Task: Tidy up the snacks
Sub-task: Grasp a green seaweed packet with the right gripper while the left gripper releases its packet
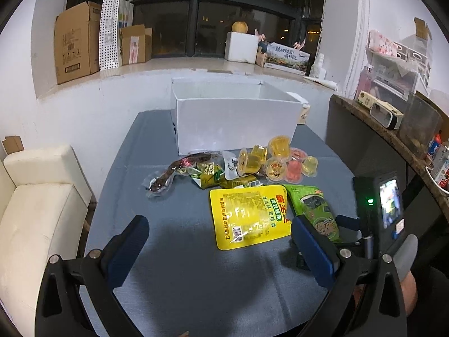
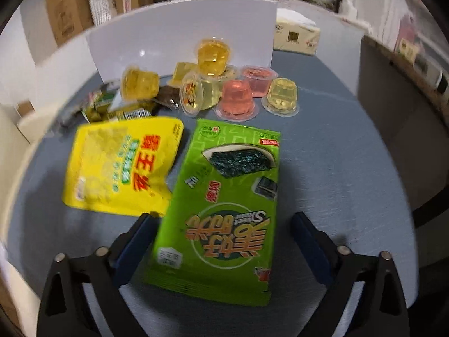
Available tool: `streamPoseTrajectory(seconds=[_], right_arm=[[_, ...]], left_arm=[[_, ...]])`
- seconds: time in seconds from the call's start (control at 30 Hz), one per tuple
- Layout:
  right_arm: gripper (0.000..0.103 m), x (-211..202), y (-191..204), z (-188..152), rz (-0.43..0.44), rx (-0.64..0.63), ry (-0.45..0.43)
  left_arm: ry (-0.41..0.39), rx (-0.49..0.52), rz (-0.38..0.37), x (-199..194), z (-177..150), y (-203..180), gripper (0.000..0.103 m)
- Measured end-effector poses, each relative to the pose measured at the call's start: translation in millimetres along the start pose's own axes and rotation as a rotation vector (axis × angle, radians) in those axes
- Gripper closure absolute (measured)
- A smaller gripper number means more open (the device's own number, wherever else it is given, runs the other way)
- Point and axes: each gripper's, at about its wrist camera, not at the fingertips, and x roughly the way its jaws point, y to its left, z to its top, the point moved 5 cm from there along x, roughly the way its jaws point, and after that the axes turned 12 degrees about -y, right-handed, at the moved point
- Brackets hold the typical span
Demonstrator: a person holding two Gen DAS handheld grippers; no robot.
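Observation:
Snacks lie on a blue-grey table (image 1: 174,252) in front of a white box (image 1: 233,123) that is open at the top. A green seaweed packet (image 2: 221,210) lies flat between the fingers of my right gripper (image 2: 224,221). The jaws stand open around it, and a gap shows on the right side. A yellow packet (image 1: 247,213) lies to its left, just ahead of my left gripper (image 1: 219,221), which is open and holds nothing. Several jelly cups (image 2: 213,84), yellow and pink, are clustered near the box. A dark sausage pack (image 1: 174,174) and small green packets (image 1: 210,177) lie at the left.
A tissue pack (image 2: 297,33) sits right of the box. A cream chair (image 1: 36,210) stands at the table's left. A dark counter (image 1: 364,129) with clutter runs along the right. Cardboard boxes (image 1: 75,42) stand on the window sill behind.

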Motion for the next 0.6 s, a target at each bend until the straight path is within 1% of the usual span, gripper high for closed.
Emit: streamPoseTrajectory(seconds=[0.03, 0.07, 0.2, 0.27, 0.33, 0.5, 0.57, 0.6], right_arm=[[0.017, -3, 0, 0, 0.003, 0.001, -0.007], [0.027, -5, -2, 2, -0.001, 0.000, -0.017], [0.028, -12, -11, -1, 0.019, 0.038, -0.018], [0.028, -18, -17, 1, 0.019, 0.050, -0.037], [0.028, -24, -22, 6, 0.012, 0.049, -0.073], [0.028, -64, -38, 21, 0.005, 0.039, -0.193], [0.028, -82, -46, 28, -0.002, 0.033, -0.240], [0.028, -84, -51, 33, -0.001, 0.034, -0.253]], left_arm=[[0.004, 0.003, 0.001, 2, -1, -1, 0.000], [0.008, 0.005, 0.003, 4, -2, -2, 0.000], [0.029, 0.011, -0.001, 13, -6, -7, 0.000], [0.035, 0.015, -0.003, 17, -7, -11, 0.000], [0.040, 0.015, -0.009, 20, -8, -14, 0.000], [0.076, 0.031, -0.015, 41, -14, -30, 0.000], [0.090, 0.024, -0.031, 51, -16, -39, 0.000], [0.094, 0.018, -0.032, 56, -16, -42, 0.000]])
